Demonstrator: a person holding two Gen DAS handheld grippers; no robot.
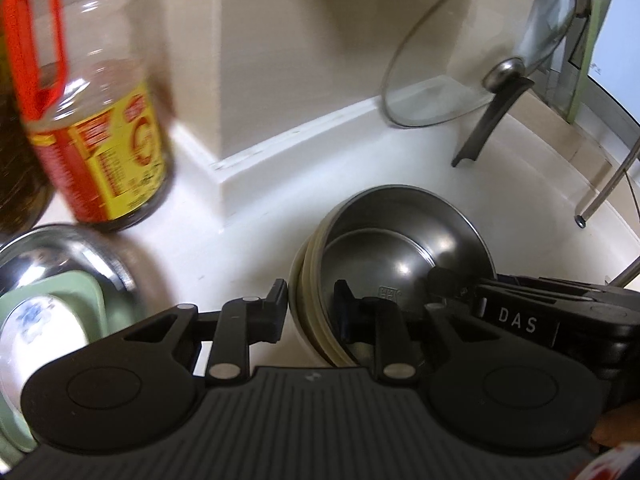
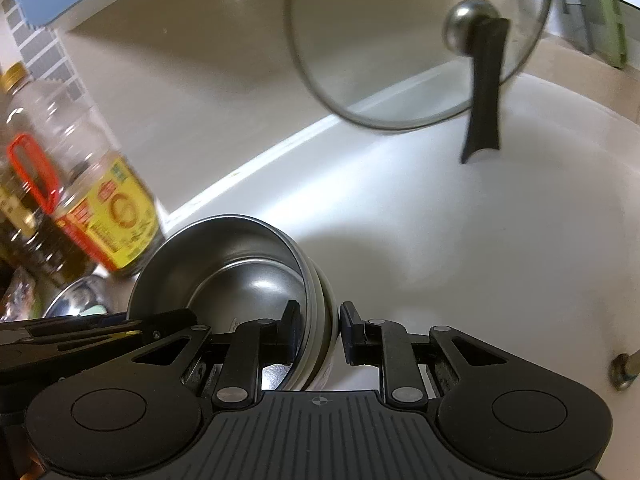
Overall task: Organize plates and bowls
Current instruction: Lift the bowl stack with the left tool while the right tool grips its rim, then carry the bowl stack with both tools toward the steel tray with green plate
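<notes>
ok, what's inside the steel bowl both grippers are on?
The steel bowl shows a bare metal bottom with a small stamp, plus one finger of each gripper over its rim. It tops a nested stack; the lower bowls' insides are covered.

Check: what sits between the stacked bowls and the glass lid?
Nothing: bare white counter between the stacked bowls and the glass lid, clearest in the right wrist view.

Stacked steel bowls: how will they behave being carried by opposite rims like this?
The stacked steel bowls look stiff, so the thin rims shouldn't flex. Polished metal is probably slick between the jaws of the left gripper and right gripper. Nested loosely, inner bowls might shift or rattle if tilted.
</notes>
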